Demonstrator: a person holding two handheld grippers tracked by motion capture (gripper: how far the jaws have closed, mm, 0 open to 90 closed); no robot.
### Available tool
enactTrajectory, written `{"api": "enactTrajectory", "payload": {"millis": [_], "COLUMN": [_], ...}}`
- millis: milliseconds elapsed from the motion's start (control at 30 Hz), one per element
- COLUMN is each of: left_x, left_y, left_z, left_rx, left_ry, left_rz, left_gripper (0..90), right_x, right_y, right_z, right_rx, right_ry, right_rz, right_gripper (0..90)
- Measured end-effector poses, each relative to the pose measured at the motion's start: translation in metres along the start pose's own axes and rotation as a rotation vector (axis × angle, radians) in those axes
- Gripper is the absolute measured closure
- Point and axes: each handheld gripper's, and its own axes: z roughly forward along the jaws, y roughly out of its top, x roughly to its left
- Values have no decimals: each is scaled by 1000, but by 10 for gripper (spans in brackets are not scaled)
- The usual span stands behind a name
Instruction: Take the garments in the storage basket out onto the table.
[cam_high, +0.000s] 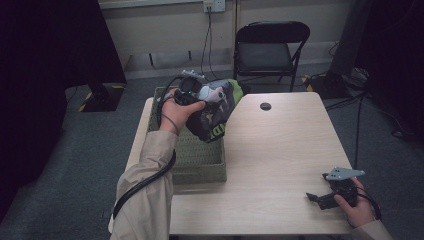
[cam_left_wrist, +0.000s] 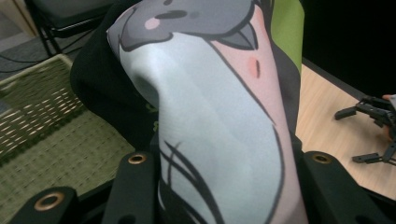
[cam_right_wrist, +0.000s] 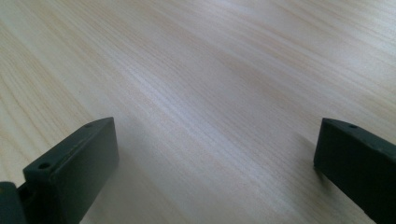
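Printed fabric item, dark with grey, pink and green cartoon pattern (cam_high: 216, 111), soft and bunched; garment or bag, cannot tell which. It hangs above the far end of the woven green basket (cam_high: 200, 155), lifted clear of the basket floor, one edge reaching over the pale wooden table (cam_high: 280, 150).

Left gripper (cam_high: 189, 95): jaws clamped on the fabric, one jaw either side of a grey-and-pink fold in the left gripper view (cam_left_wrist: 219, 140). The cloth runs up and away from the jaws, long axis roughly in line with the gripper's own.

Right gripper (cam_high: 332, 192): jaws spread wide, nothing between them, low over bare table at the near right corner. The right gripper view shows wood grain between the two black jaws.

Key relation: the fabric lies far and to the left of the right gripper, well apart from it, across most of the table. The left hand (cam_high: 177, 112) has it; the right is the distant one.

Judgement: the item looks to be coming out of the basket toward the open table. Loose hanging cloth could snag the basket rim.

Background: black folding chair (cam_high: 270, 47) beyond the table.
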Motion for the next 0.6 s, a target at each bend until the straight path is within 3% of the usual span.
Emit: {"api": "enactTrajectory", "payload": {"millis": [267, 600], "left_x": [-13, -28], "left_y": [7, 13], "left_z": [17, 36], "left_rx": [7, 13], "left_ry": [-41, -62], "left_rz": [20, 39], "left_gripper": [566, 566], "right_x": [0, 0], "right_y": [0, 0], "right_z": [0, 0], "right_rx": [-1, -1], "right_ry": [-1, -1], "right_rz": [-1, -1], "right_gripper": [0, 0]}}
